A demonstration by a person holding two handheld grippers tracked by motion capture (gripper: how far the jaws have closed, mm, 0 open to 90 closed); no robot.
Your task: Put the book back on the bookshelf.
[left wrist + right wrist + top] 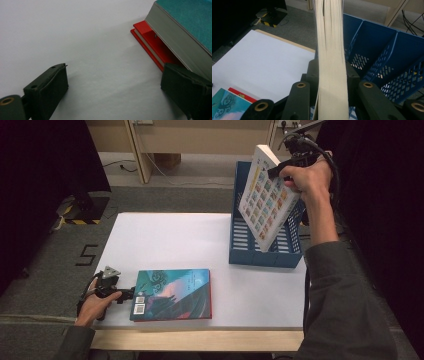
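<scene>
High view: right tongs [289, 170] pinch white book [266, 200] at 1 o'clock, tilted over blue rack [265, 255].
Left tongs [131, 295] stand spread at 8 o'clock beside teal book [172, 294] lying flat on table [165, 240]; barcode labels unreadable; floor marking reads "5".

A black numeral "5" [87, 255] is marked on the grey floor [45, 270] left of the table [175, 240]. The back cover of the teal book [172, 294] carries two barcode labels [140, 304] at its near-left corner, their digits too small to read; lettering across the cover is likewise illegible. The white book [266, 200] bears a grid of small coloured pictures with no legible words.
</scene>
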